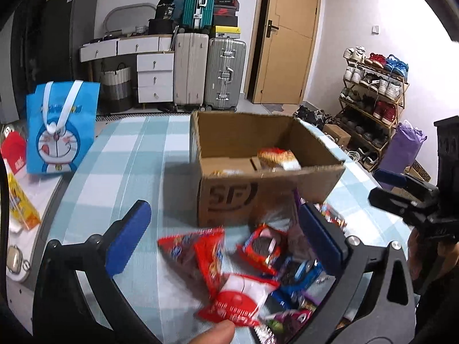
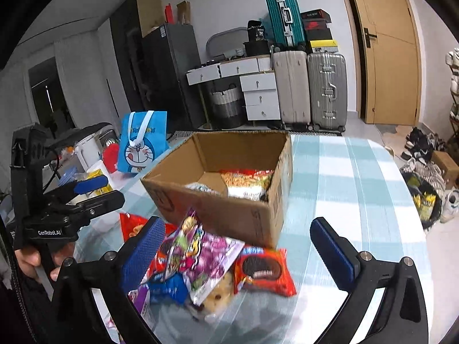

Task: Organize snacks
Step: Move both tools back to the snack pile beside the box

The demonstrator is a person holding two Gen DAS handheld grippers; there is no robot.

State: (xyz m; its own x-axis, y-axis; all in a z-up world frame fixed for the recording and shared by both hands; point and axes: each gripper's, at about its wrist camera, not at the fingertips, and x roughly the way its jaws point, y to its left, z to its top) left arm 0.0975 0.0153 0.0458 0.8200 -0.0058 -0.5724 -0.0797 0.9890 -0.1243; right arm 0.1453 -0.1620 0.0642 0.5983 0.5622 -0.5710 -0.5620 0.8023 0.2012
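Plainly, both grippers hung low over the counter (image 1: 120,154) with its pale blue checked cloth, each tilted down toward the heap of snacks (image 2: 206,261) lying just in front of the cardboard box (image 1: 258,149); the left gripper (image 1: 226,229) had its blue-padded fingers (image 1: 129,238) spread wide, one to the left of the heap and the other at its right edge, pinching nothing; a red packet (image 1: 206,255) and a red cookie packet (image 1: 262,248) lay between them, blurred; a thumb tip (image 1: 212,334) showed at the bottom of that view, just beside a red-and-white wrapper (image 1: 241,301); the right gripper (image 2: 243,255) likewise stood with its fingers (image 2: 143,255) spread apart, the left one touching or just over the pile, which I could not tell, the right one above bare cloth; a purple and green bag (image 2: 200,255) lay on top of the heap, a red cookie packet (image 2: 262,271) beside it, blue wrappers (image 2: 169,286) underneath; the box stood open on the counter, with a few packets (image 2: 246,183) already inside against its far wall; from the right-hand view the left gripper's body appeared at the left edge, gripped by a hand (image 2: 31,261) from below; a blue cartoon bag (image 1: 61,129) stood upright beyond the counter's left edge; suitcases (image 1: 209,71) and a door (image 1: 287,37) stood at the back wall.
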